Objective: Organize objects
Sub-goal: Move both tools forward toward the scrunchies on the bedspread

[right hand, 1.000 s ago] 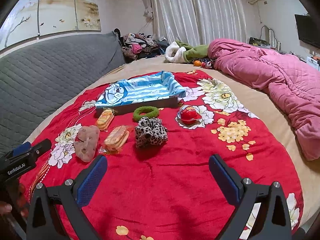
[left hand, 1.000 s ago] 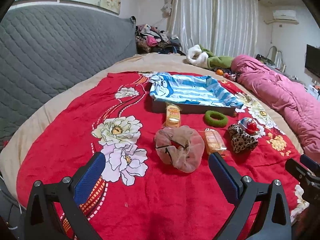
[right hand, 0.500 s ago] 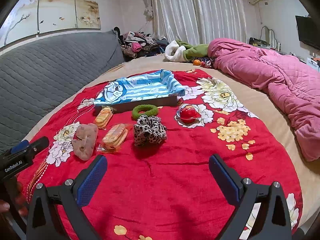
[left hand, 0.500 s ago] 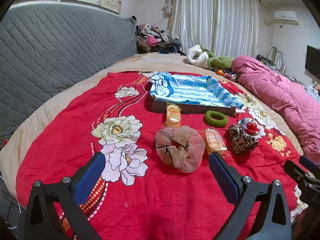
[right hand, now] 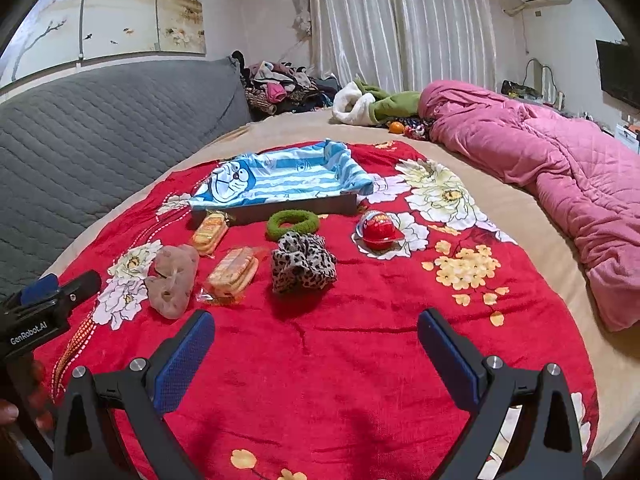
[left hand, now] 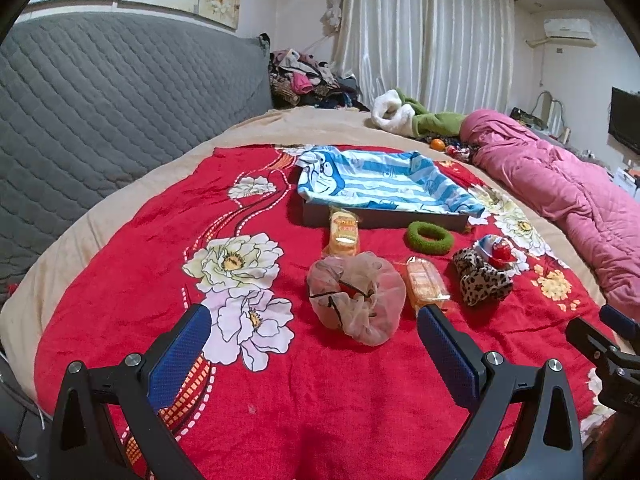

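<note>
On the red flowered blanket [left hand: 120, 280] lie a beige sheer scrunchie [left hand: 356, 298] [right hand: 172, 280], two wrapped snack packs [left hand: 344, 232] [left hand: 426, 284] [right hand: 234, 272], a green scrunchie [left hand: 430, 237] [right hand: 293, 223], a leopard scrunchie [left hand: 482, 280] [right hand: 302, 266] and a red egg-shaped toy [right hand: 378, 232]. Behind them stands a dark tray lined with a blue striped cartoon cloth [left hand: 380, 188] [right hand: 280, 180]. My left gripper [left hand: 312, 332] hovers open just short of the beige scrunchie. My right gripper [right hand: 316, 336] hangs open in front of the leopard scrunchie. Both hold nothing.
A grey quilted headboard [left hand: 100, 120] runs along the left. A pink quilt [right hand: 560, 168] lies bunched at the right, with green and white clothes [right hand: 372, 104] and a small orange [left hand: 438, 144] at the back. A hand [right hand: 12, 412] holds the left gripper's handle.
Both grippers have crept slightly forward toward the objects; the objects themselves have not moved and both grippers stay open.
</note>
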